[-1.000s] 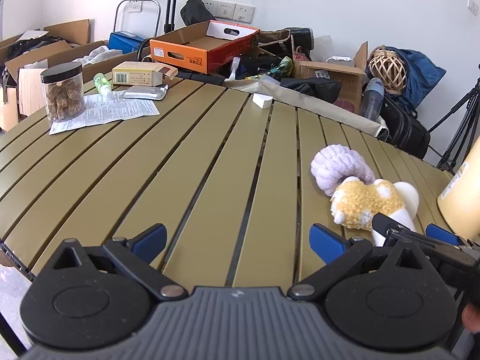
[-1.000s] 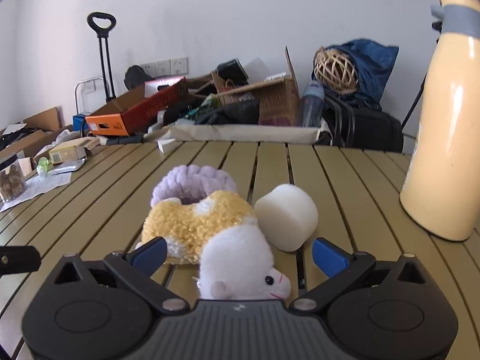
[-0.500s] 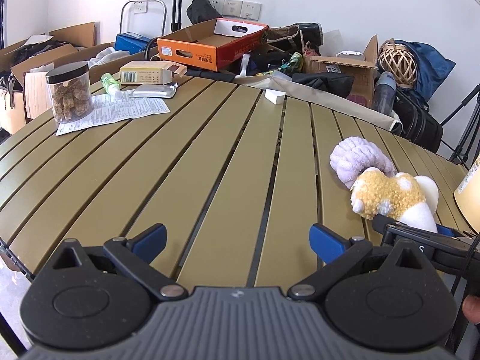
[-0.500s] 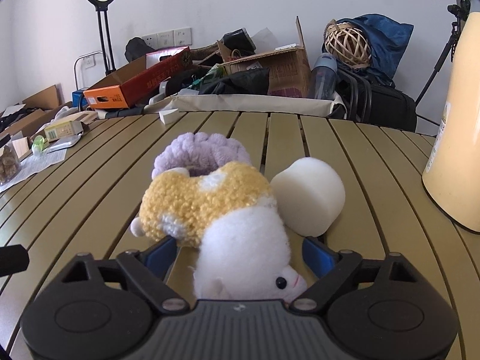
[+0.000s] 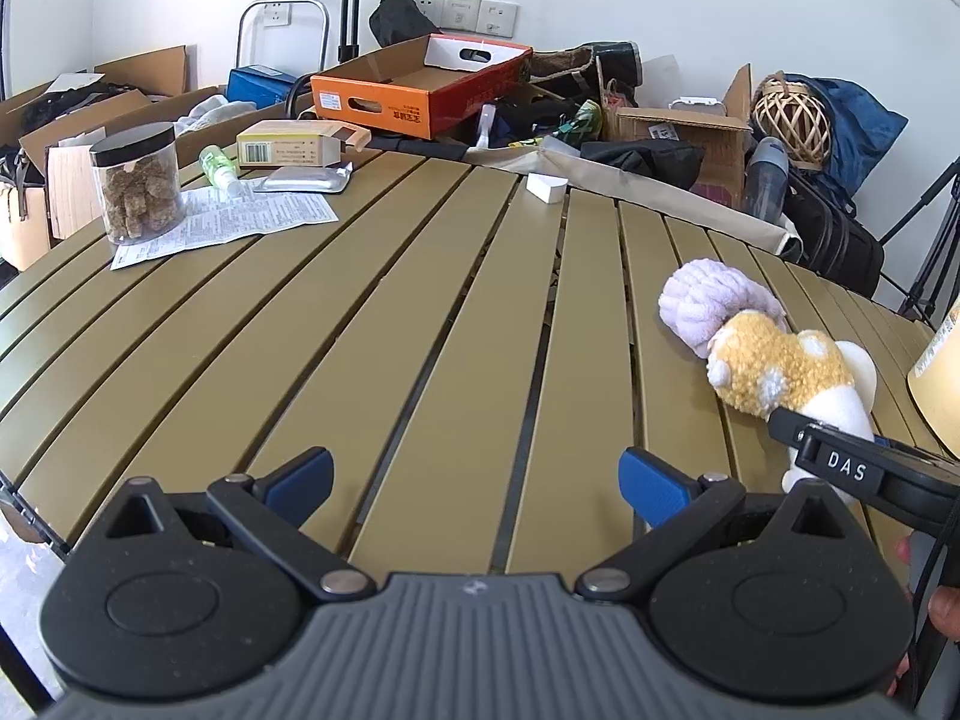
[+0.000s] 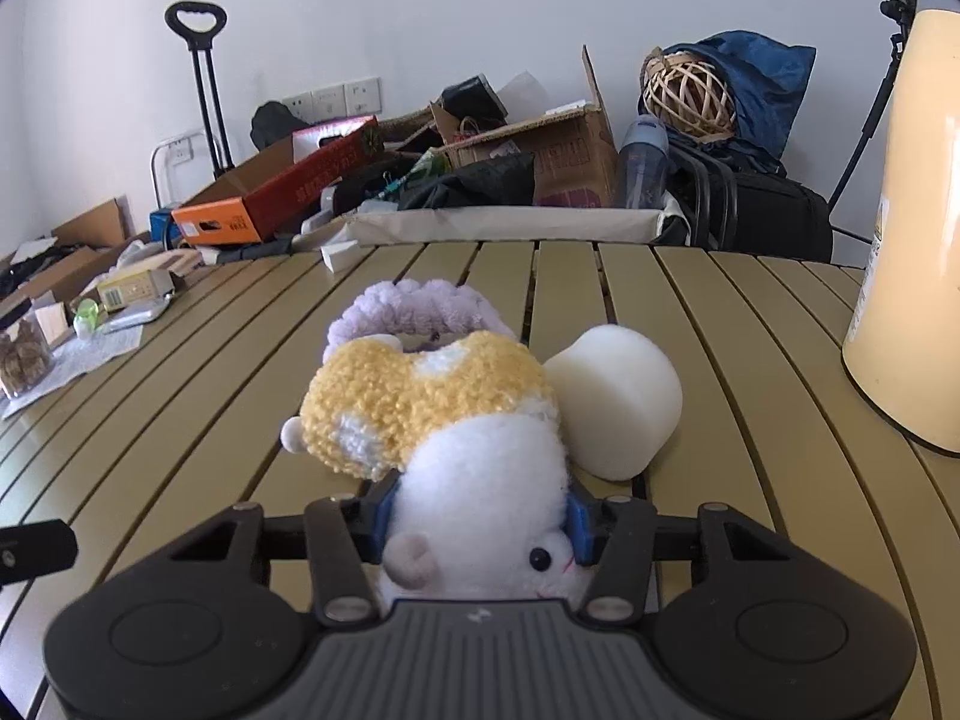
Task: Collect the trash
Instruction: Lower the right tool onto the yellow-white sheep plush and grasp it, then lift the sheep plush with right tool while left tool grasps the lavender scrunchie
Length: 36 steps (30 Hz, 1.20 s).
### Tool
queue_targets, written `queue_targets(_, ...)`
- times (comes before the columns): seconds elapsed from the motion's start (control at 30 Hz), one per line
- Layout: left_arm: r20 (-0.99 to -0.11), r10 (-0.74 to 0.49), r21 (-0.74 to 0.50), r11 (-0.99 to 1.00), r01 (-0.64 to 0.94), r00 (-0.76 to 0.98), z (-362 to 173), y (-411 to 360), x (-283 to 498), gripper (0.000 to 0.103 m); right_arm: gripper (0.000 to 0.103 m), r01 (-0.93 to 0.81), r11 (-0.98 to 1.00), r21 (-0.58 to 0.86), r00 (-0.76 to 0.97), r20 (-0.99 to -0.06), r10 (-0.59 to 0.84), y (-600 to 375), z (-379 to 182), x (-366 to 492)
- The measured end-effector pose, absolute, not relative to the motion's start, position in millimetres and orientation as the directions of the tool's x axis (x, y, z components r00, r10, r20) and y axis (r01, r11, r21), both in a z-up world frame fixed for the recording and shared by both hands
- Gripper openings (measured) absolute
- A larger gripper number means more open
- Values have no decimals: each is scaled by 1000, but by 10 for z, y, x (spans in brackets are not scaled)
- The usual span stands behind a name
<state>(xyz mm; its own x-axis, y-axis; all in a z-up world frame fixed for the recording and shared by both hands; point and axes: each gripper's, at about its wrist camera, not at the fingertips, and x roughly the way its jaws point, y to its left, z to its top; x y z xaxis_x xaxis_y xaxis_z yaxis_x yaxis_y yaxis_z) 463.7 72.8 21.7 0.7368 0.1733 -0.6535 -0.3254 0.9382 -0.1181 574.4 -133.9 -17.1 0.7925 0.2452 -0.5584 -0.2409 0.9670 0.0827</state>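
A white and yellow plush toy (image 6: 456, 438) lies on the slatted olive table (image 6: 708, 324). My right gripper (image 6: 477, 519) is shut on the toy's white head, its blue pads pressed against both sides. A purple scrunchie (image 6: 414, 312) lies just behind the toy and a white foam cylinder (image 6: 618, 396) touches its right side. In the left wrist view the toy (image 5: 780, 366) and scrunchie (image 5: 708, 300) lie at the right, with the right gripper's black arm over them. My left gripper (image 5: 474, 474) is open and empty above bare table slats.
A tall cream bottle (image 6: 912, 228) stands at the right. At the far left are a jar of snacks (image 5: 141, 180), a printed sheet (image 5: 234, 222), a small green bottle (image 5: 217, 165), a yellow box (image 5: 288, 144) and a foil pouch (image 5: 306, 180). A small white block (image 5: 546, 187) sits near the far edge. Boxes and bags crowd behind the table.
My right gripper has moved forward and closed its jaws on the plush toy's head. The left gripper has drifted slightly but stays open.
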Motion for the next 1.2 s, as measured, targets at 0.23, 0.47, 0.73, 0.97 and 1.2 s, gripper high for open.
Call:
queue_targets(0.23,-647,163,-125,941,-315,745,239,663,4634,103,49,-247,963,110,810,-522,267,-1443,-104,5641)
queue_targets(0.47,-639,142,-124,951,-283,756,249,510,4640,103,49,-224,961,159,842,-465,273,-1695,50,5517)
queue_targets(0.73,-630,113,-114,965,-235,768,224,289,4634,103,49,-156,966,204,885,-406,228,-2099,211,5424)
queue_targets(0.97,-638,96,-109,971,-212,764,223,70,4706,103,49,-101,968,231,905,-382,186,-2486,263,5356)
queue_targets(1.2,-619,97,-68,982,-177,779,397,-144,4863,103,49,-63,966,252,914,-375,158,-2815,257,5284)
